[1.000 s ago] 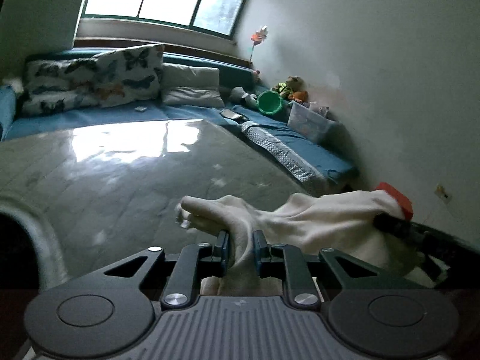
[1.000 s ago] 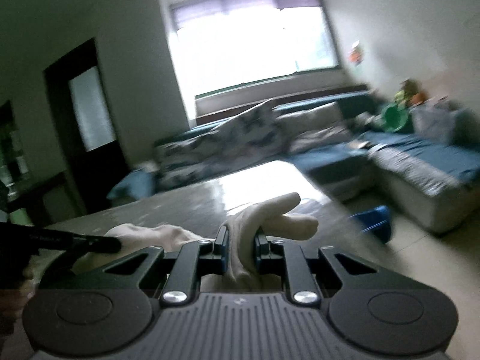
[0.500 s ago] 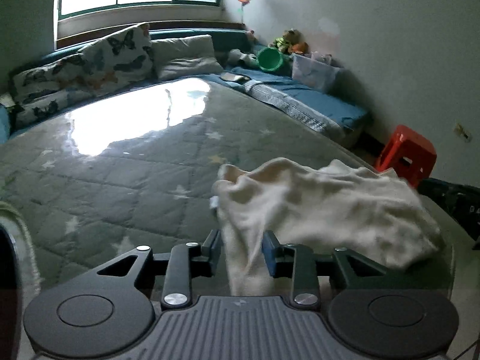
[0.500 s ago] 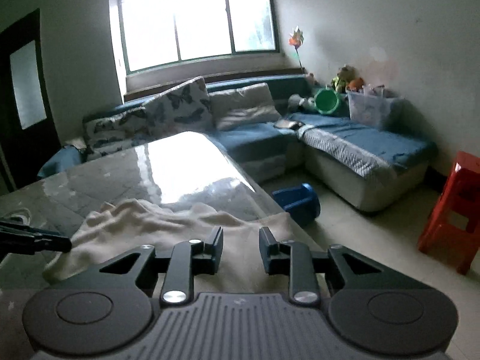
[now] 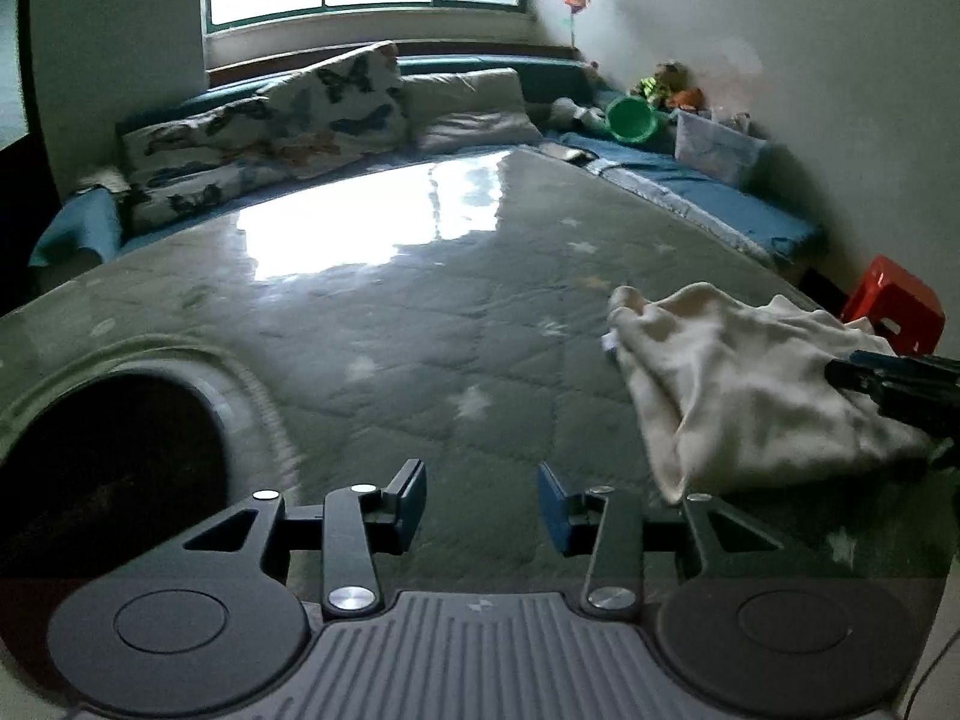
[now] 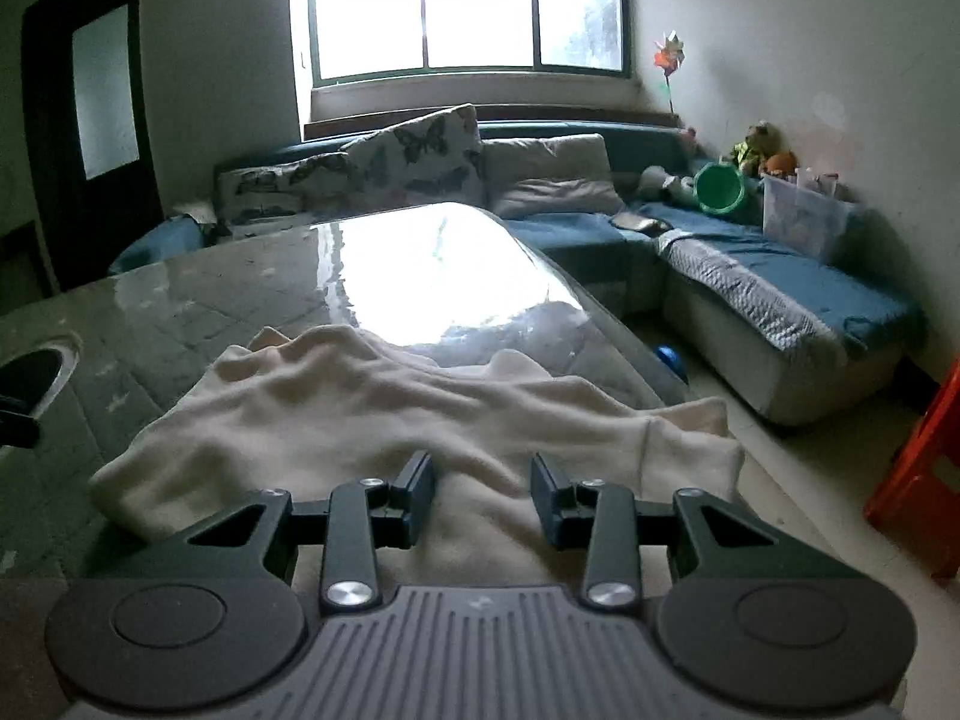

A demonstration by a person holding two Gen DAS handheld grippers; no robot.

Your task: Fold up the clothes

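Observation:
A cream garment (image 6: 384, 414) lies crumpled on the glass-topped table (image 6: 180, 300), near its right edge. In the left wrist view the garment (image 5: 738, 396) lies to the right of my left gripper (image 5: 482, 483), which is open and empty over bare table. My right gripper (image 6: 483, 468) is open just above the garment's near part and holds nothing. The right gripper's tip (image 5: 888, 375) shows in the left wrist view, over the garment's right side.
A dark round hole (image 5: 114, 468) is in the table at the left. A blue corner sofa (image 6: 780, 294) with butterfly cushions (image 5: 288, 120) runs behind and to the right. A red stool (image 5: 894, 300) and a blue object (image 6: 672, 360) stand on the floor beside the table.
Both grippers held the garment up a second ago. They opened and let it drop onto the table. The left gripper then moved left, away from it.

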